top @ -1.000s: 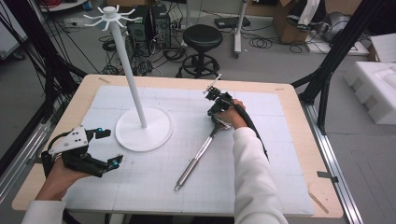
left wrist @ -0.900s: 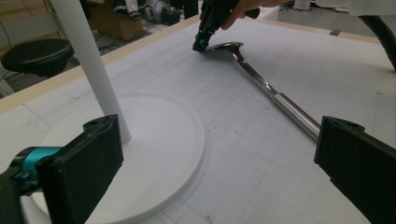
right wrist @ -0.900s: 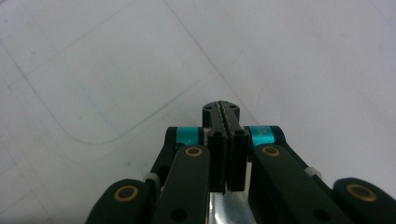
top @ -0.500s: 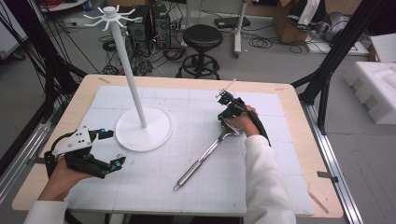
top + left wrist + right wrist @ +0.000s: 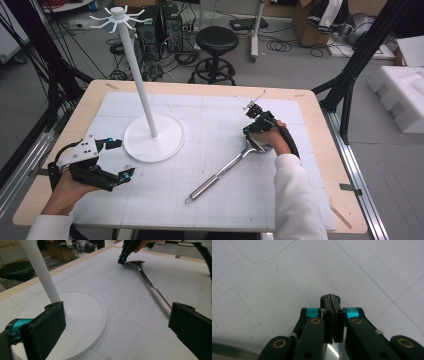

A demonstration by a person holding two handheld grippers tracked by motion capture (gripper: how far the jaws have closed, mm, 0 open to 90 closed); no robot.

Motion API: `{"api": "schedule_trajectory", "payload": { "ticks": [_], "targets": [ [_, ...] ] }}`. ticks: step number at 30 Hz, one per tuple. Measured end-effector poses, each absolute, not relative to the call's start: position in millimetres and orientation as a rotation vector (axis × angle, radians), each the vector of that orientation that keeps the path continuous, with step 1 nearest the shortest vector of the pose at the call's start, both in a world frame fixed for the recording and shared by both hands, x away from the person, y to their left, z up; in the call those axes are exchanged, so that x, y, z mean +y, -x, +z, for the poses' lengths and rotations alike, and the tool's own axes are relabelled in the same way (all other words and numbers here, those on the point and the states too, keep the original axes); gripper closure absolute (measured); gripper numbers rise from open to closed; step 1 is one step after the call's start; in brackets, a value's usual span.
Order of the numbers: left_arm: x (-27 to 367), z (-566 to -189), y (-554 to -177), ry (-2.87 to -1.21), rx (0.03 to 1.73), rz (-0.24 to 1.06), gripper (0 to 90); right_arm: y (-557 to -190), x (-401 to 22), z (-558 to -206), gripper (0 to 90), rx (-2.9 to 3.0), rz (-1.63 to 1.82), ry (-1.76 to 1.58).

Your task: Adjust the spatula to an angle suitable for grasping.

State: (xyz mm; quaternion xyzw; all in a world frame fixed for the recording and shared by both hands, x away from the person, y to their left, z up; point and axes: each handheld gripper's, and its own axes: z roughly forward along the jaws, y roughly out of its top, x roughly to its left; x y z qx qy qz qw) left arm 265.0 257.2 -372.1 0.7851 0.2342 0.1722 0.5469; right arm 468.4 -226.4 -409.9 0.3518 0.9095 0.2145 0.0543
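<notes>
Right gripper point(image 5: 252, 131) pinched on the bowl end of a long polished-steel ladle point(image 5: 222, 172); left gripper point(image 5: 116, 159) idle.

The right jaws are pressed fully together, a sliver of shiny metal showing beneath them, and the ladle lies slantwise on the white gridded mat point(image 5: 210, 195), its handle running toward the near edge. The left jaws gape wide with nothing between them, beside the round white base of a tall white pole stand point(image 5: 154, 138), well apart from the ladle.

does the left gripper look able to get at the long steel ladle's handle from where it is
Probably yes: the left gripper has its jaws wide open, and bare white mat lies between it and the long steel ladle; the white stand sits off to the side.
</notes>
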Motion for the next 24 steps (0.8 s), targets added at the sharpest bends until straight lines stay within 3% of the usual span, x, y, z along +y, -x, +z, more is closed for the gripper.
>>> {"api": "schedule_trajectory", "payload": {
  "ticks": [24],
  "targets": [
    [255.7,-371.8,-265.5,-1.862,0.549,0.408,1.8,-426.5,-270.0,-412.0,89.9,2.769,0.697,-1.084]
  ]
}}
